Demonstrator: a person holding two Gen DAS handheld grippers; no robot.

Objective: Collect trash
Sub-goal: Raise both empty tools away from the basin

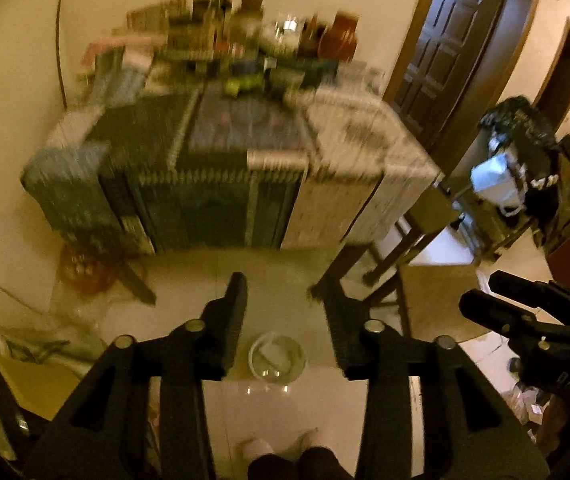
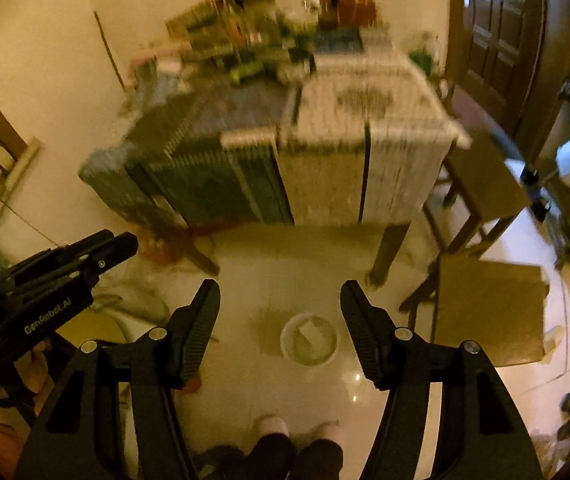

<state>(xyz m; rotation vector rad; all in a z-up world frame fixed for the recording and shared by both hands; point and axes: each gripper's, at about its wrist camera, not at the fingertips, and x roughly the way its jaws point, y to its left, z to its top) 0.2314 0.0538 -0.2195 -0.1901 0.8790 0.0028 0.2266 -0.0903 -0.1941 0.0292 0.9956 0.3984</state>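
A small round white bin (image 1: 277, 358) stands on the pale floor with a scrap of white paper inside; it also shows in the right wrist view (image 2: 309, 340). My left gripper (image 1: 281, 296) hangs high above it, open, with only the floor between its fingers. My right gripper (image 2: 281, 286) is likewise open and holds nothing, well above the bin. Each gripper appears in the other's view: the right gripper (image 1: 485, 296) at the right edge, the left gripper (image 2: 125, 244) at the left edge. The table (image 1: 345, 160) beyond is blurred, so no single piece of trash on it can be made out.
The table (image 2: 365, 120) is covered with newspaper, with bottles and jars crowded at its far side against the wall. Brown stools (image 2: 489, 312) stand to its right. A red bag (image 1: 85, 268) lies under the table's left end. A person's feet (image 2: 297, 432) show at the bottom.
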